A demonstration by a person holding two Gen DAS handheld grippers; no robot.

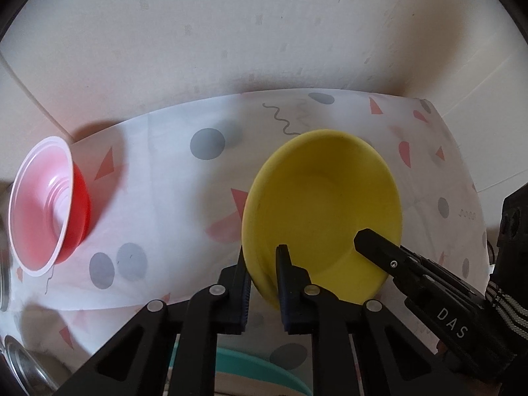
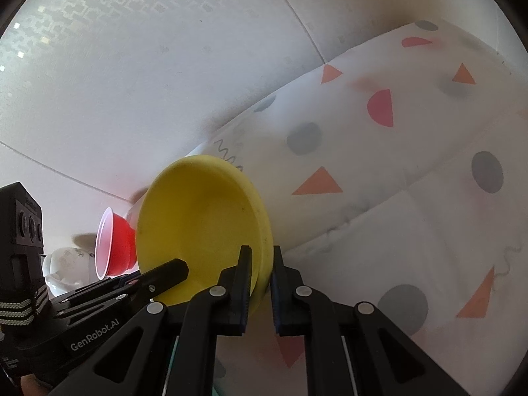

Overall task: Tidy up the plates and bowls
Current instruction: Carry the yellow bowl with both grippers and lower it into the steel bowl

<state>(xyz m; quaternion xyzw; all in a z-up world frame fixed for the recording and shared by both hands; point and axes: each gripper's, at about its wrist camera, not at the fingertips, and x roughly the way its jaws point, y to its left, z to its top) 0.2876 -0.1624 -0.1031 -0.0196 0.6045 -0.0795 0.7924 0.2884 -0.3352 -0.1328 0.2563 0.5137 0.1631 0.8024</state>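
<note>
A yellow bowl (image 1: 323, 211) is held tilted above the patterned cloth, its hollow facing both cameras. My left gripper (image 1: 263, 260) is shut on the bowl's near rim, one finger outside and one inside. In the right wrist view my right gripper (image 2: 261, 257) is shut on the opposite rim of the same yellow bowl (image 2: 201, 217). A finger of the right gripper (image 1: 376, 247) reaches into the bowl in the left wrist view. A finger of the left gripper (image 2: 171, 272) shows likewise in the right wrist view. A red bowl (image 1: 46, 208) with a white inside stands to the left.
A white cloth (image 1: 171, 198) with grey dots and pink triangles covers the table against a pale wall. A teal plate (image 1: 254, 373) lies below the left gripper. A metal bowl (image 1: 23, 369) sits at the lower left. A white patterned bowl (image 2: 62, 264) stands beyond the red bowl (image 2: 115, 244).
</note>
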